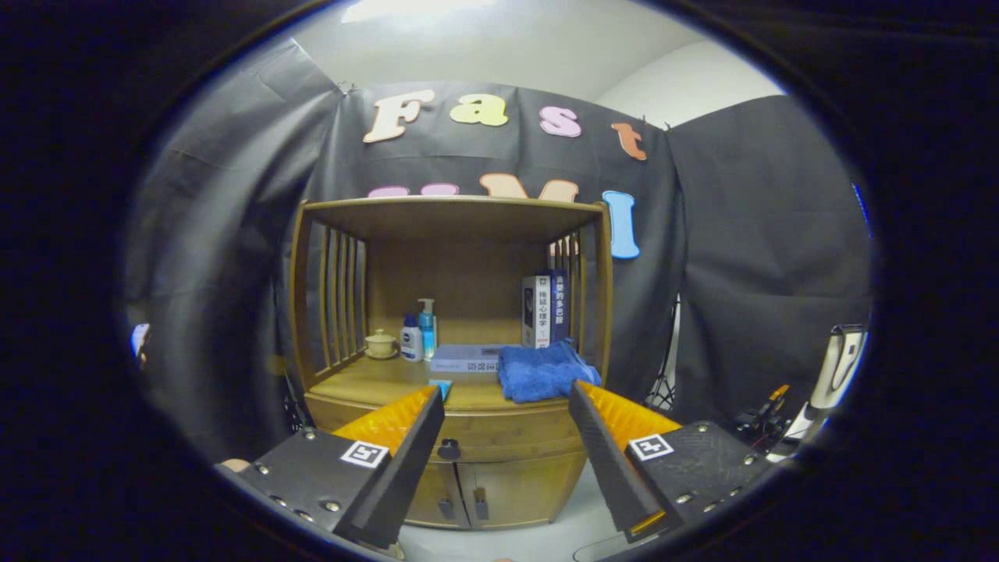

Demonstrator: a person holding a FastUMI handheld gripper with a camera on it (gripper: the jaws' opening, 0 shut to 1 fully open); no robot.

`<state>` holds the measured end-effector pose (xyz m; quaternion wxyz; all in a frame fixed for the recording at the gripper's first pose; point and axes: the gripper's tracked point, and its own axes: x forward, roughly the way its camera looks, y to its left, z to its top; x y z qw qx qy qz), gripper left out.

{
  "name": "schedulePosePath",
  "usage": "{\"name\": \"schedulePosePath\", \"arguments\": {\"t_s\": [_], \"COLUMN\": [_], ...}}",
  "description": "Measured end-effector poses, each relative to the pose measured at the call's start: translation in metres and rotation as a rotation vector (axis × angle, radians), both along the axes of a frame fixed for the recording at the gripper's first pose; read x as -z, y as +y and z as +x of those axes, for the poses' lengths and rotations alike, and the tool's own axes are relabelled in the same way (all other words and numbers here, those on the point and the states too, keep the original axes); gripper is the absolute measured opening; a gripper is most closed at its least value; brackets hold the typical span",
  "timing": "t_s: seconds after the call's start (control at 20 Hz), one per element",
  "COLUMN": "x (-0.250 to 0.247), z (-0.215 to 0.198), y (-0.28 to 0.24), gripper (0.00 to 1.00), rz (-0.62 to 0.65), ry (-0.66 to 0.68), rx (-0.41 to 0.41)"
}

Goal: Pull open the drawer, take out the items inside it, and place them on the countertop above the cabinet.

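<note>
A wooden cabinet [449,234] stands ahead against the booth wall. Its drawer [499,437] sits shut under the countertop [375,382], with a dark round knob [449,449] on its front. The knob shows just inside my left finger [394,460]. My gripper [507,414] is open, its fingers wide apart, well short of the drawer front, with nothing between them. What lies inside the drawer is hidden.
On the countertop rest a folded blue towel [544,371], a flat book [468,357], two upright books [546,310], two bottles [419,332] and a small lidded cup [381,343]. Two cabinet doors [484,492] sit below the drawer. Equipment [835,375] stands beyond my right finger.
</note>
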<state>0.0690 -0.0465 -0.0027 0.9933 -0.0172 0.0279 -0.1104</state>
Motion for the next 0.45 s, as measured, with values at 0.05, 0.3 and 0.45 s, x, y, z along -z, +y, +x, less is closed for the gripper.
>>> {"name": "schedulePosePath", "arguments": {"t_s": [0.05, 0.3, 0.45], "x": [0.0008, 0.0045, 0.0064], "z": [-0.0015, -0.0017, -0.0009], "y": [-0.0014, -0.0022, 0.0003], "gripper": [0.96, 0.97, 0.97], "rz": [0.006, 0.021, 0.027], "ry": [0.000, -0.003, 0.002], "rx": [0.005, 0.008, -0.002]}}
